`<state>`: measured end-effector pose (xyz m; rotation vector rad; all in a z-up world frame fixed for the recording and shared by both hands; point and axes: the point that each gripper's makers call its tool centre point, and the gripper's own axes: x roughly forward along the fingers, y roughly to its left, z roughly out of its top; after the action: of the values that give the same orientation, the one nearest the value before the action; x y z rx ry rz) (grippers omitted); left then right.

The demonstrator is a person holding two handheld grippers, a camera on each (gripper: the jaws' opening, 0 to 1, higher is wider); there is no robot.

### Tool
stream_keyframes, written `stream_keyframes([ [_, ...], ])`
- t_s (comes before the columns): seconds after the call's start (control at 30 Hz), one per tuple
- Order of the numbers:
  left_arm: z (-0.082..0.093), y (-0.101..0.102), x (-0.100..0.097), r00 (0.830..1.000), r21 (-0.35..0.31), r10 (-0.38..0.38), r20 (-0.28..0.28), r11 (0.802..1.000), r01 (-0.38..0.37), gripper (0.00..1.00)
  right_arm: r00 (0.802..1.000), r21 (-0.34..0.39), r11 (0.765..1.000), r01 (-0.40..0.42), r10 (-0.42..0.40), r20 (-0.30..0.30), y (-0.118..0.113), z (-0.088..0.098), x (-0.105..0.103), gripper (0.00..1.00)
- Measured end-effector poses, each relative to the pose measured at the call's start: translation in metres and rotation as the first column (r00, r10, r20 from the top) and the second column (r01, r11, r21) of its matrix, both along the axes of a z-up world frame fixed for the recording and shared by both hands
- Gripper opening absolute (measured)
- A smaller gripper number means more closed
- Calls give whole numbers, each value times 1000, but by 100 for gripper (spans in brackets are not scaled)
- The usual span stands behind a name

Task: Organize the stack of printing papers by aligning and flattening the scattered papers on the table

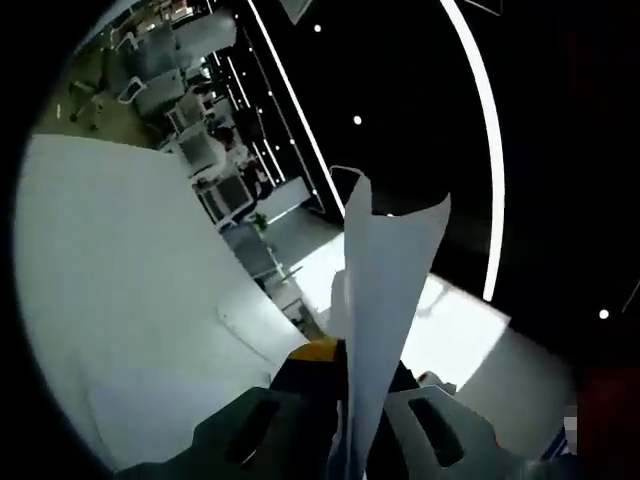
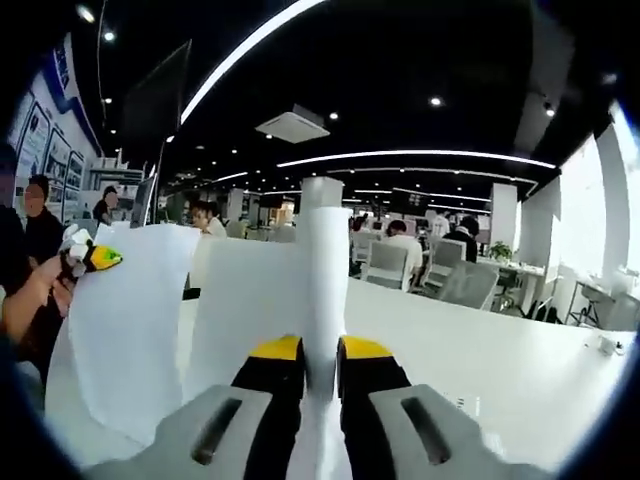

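Office desks, chairs and seated people fill the background under a dark ceiling crossed by long white light strips. Below them runs a white table (image 2: 520,370), its bare surface stretching off to the right in the right gripper view and spreading as a pale slab across the left half of the left gripper view.

The papers (image 2: 250,300) are white, blank sheets held up off the table, standing roughly on edge rather than lying flat. In the right gripper view they bow and fan: one sheet curls toward the left, another stands broad in the middle, and a narrow edge rises straight up from between the jaws. Their top edges do not line up.

The right gripper (image 2: 320,365) has its yellow-tipped black jaws drawn close together, pinching the near edge of the papers between them. At the far left of that view, the left gripper (image 2: 92,258) shows as a small yellow-and-black tip at the sheets' far corner, with a person's hand (image 2: 30,300) behind it.

In the left gripper view the same stack appears as a tall, narrow white sheet rising from between the jaws, its top corner bent and pointed against the dark ceiling. The left gripper's jaws are close together there too, clamped on the paper's lower edge.
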<state>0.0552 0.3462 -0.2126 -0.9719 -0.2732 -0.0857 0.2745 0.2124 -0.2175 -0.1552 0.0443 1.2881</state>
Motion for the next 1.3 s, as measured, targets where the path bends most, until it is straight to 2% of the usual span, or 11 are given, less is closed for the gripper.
stream_keyframes([
  [0.1,0,-3,2,1000,-13,-7,-1,1000,7,6,1000,-2,1000,-11,11,-14,2,-2,-1,8],
  [0.23,-2,-5,6,1000,4,6,-17,1000,-6,6,1000,1,1000,-21,21,-23,3,-3,-2,7],
  [0.53,-13,7,7,999,-20,34,-32,999,-35,6,1000,-1,1000,-5,5,-8,-2,5,-3,7],
  [0.73,-17,6,3,1000,-56,30,-8,998,-30,6,999,-27,999,-30,30,23,-4,10,-25,7],
  [0.9,-15,6,-1,1000,-86,26,15,996,-24,6,999,-103,995,-12,15,28,-2,5,-33,7],
  [1.07,-16,1,-4,999,-87,9,36,996,-5,6,999,-177,984,-10,17,39,7,2,-47,6],
  [1.13,-20,3,-8,999,-93,10,38,996,-6,6,998,-200,980,-17,28,54,13,5,-57,6],
  [1.3,-36,11,-20,999,-110,34,19,993,-32,6,996,-237,971,-16,35,76,24,4,-67,6],
])
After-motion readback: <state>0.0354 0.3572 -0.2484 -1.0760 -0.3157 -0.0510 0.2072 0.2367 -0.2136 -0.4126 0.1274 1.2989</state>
